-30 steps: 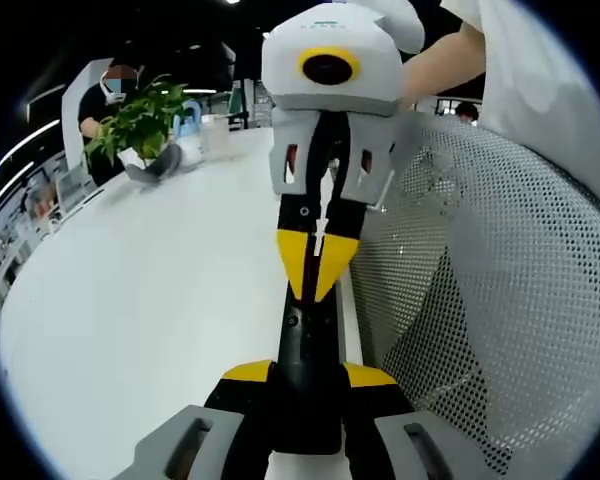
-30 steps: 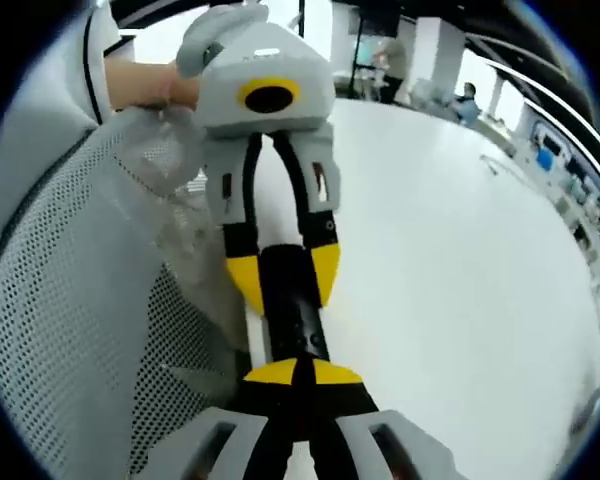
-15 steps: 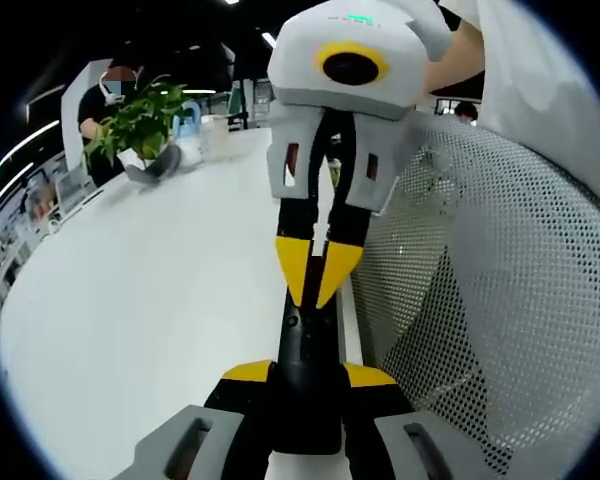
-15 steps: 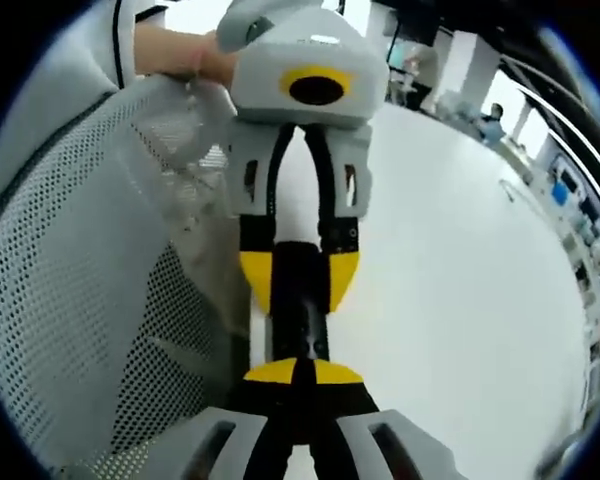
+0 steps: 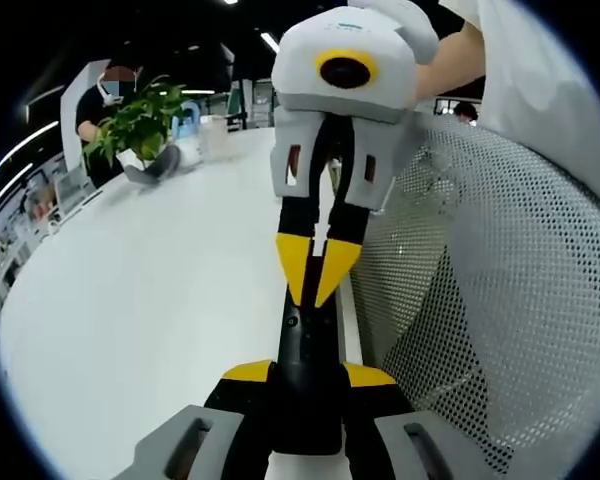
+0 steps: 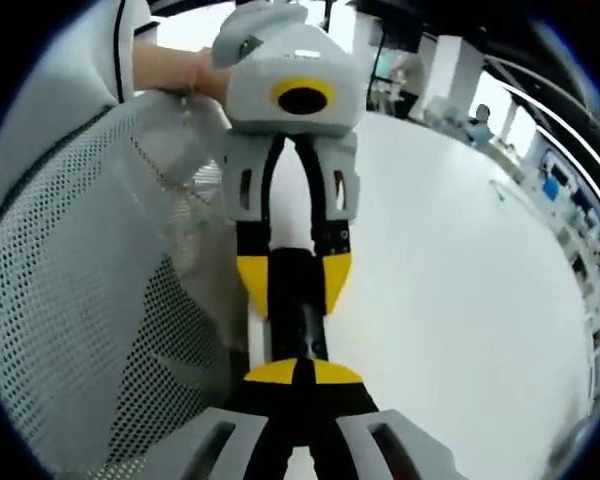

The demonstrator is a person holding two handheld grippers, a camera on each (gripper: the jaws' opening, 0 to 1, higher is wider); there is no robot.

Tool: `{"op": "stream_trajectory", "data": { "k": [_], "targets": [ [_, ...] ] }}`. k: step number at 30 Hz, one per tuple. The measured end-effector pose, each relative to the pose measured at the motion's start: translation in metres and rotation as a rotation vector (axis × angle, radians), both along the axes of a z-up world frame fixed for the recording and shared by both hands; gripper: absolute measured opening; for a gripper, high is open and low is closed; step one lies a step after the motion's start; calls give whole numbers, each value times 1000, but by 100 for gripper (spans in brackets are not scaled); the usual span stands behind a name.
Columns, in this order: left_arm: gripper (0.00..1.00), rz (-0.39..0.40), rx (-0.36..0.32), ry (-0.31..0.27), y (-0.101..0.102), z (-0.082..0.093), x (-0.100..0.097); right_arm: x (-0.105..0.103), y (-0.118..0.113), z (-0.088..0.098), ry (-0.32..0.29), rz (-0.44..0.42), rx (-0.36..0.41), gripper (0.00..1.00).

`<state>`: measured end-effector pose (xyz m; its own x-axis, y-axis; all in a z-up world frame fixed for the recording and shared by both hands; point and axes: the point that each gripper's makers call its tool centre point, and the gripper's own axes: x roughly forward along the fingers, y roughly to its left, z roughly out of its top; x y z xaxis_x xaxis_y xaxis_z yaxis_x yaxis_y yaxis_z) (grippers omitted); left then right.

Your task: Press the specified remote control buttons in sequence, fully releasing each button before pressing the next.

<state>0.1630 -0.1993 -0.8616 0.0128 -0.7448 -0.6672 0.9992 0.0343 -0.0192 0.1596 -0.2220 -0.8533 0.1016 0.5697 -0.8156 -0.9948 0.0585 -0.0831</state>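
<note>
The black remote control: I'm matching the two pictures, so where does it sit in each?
Left gripper view: remote control at bottom centre, between the left gripper jaws.
Right gripper view: remote control at lower centre, beyond the shut right gripper.
Shared landmark: white mesh chair back.

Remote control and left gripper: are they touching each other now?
Touching. In the right gripper view, the left gripper is shut on the black remote control, with its jaws pressed against both of its sides.
</note>
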Motion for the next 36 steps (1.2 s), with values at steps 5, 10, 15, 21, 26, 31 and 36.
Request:
{"op": "stream_trajectory", "data": {
  "k": [5,10,15,21,26,31,36],
  "targets": [
    [25,-1,1,-1,0,0,0,1,0,0,-10,0,-7,0],
    [25,-1,1,-1,0,0,0,1,-2,0,0,-5,-15,0],
    [25,-1,1,0,0,0,0,1,-1,0,16,-14,-26,0],
    [25,-3,1,1,0,0,0,3,1,-2,65,-42,-75,0],
    [25,-4,2,1,0,0,0,2,-1,-2,58,-37,-80,0],
    [25,0,1,1,0,0,0,3,-1,0,157,-106,3,0],
    [25,3,-2,3,0,0,0,4,-3,0,210,-141,37,0]
  ]
}}
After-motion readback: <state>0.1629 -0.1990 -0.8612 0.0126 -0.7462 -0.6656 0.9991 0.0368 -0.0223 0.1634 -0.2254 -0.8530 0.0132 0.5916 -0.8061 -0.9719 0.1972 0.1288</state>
